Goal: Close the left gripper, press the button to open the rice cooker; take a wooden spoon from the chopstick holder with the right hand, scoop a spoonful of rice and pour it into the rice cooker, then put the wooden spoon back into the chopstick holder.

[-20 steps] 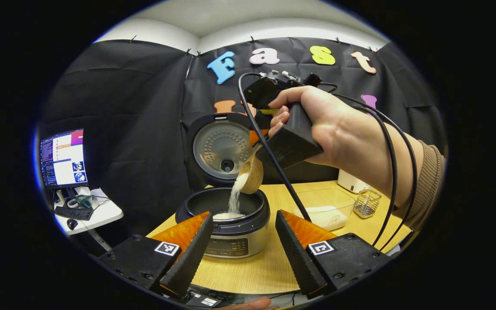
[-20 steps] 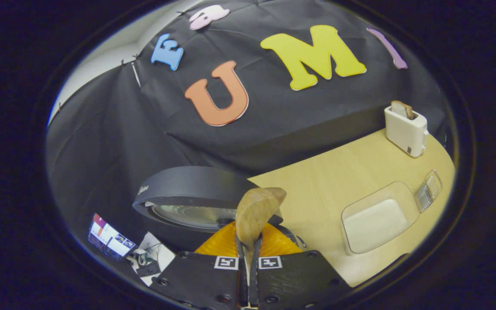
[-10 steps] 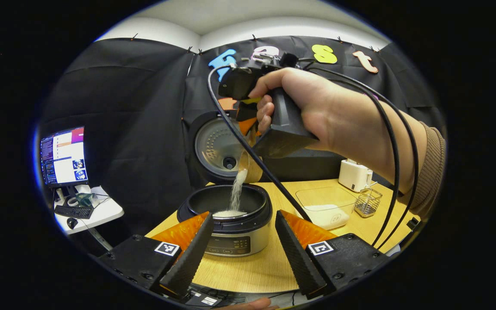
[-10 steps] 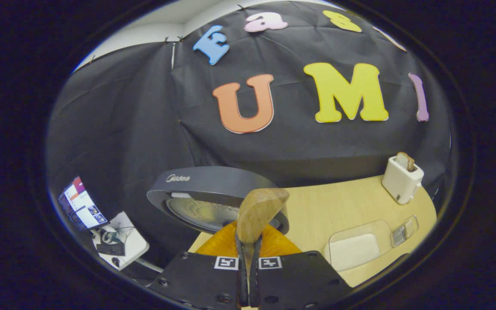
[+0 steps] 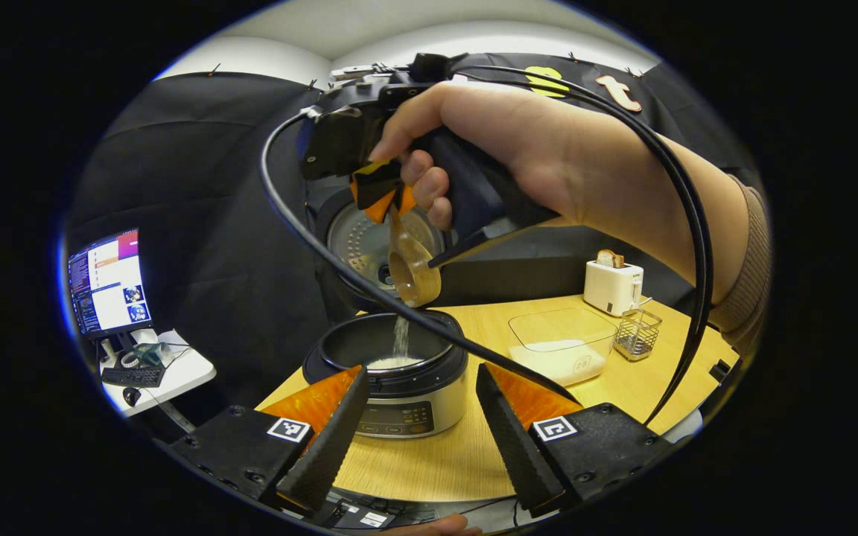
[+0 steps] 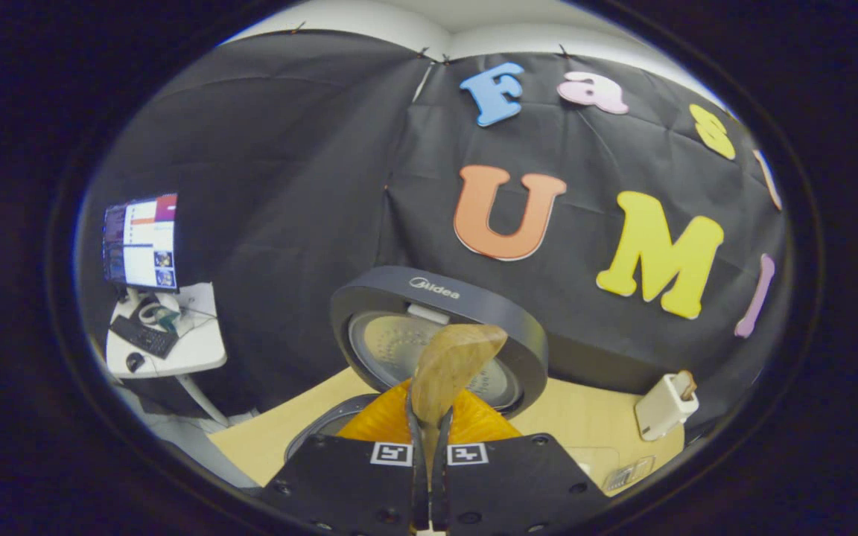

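Observation:
The rice cooker stands open on the wooden table, its round lid tilted up behind the black pot. Above the pot, the wooden spoon hangs bowl-down and a thin stream of rice falls onto a small white heap inside. A hand holds my right gripper, which is shut on the spoon's handle; in the right gripper view the spoon rises between the closed fingers of my right gripper in front of the lid. My left gripper is open, low in front of the cooker.
A clear rice container sits right of the cooker, with a wire chopstick holder and a white toaster beyond it. A black cable loops down across the cooker. A monitor stands on a side desk at the left.
The right gripper has risen and swung left with the spoon, tipping it more steeply. The rice stream has thinned. The left gripper has stayed open and still.

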Available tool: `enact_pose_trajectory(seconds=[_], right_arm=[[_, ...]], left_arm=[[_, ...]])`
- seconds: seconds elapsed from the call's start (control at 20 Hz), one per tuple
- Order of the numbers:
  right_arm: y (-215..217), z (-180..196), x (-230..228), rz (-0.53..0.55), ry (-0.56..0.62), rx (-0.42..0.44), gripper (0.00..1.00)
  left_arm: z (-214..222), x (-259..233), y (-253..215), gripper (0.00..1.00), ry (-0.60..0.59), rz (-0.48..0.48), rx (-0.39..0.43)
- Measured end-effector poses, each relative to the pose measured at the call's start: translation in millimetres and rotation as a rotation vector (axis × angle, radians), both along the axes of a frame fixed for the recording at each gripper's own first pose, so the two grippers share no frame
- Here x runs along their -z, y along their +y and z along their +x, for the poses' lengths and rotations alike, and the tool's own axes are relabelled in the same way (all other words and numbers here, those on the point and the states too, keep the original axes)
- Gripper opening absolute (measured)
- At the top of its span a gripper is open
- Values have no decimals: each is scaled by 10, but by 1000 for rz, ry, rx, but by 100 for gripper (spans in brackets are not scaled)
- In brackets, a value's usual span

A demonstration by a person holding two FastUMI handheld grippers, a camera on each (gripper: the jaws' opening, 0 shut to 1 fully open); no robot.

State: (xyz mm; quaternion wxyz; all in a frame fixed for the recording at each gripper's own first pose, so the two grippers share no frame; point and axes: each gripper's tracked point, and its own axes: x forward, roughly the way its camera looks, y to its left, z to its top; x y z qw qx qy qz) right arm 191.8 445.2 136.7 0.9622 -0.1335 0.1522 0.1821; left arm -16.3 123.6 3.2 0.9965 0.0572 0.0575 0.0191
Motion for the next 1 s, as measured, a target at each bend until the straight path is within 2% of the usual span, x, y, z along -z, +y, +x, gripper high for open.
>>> enact_pose_trajectory(seconds=[0.2, 0.4, 0.6, 1.0], right_arm=[[0, -103, -134, -58, -90, -29, 2], [-265, -95, -404, 8, -138, 15, 2], [-765, -6, -600, 53, -154, 82, 2], [-2049, 184, -755, 104, -174, 263, 2]], left_arm=[[-6, 19, -39, 93, 7, 12, 7], [2, -8, -63, 93, -4, 12, 6], [11, -12, -100, 93, -4, -3, 9], [-7, -127, -135, 93, -44, 12, -1]])
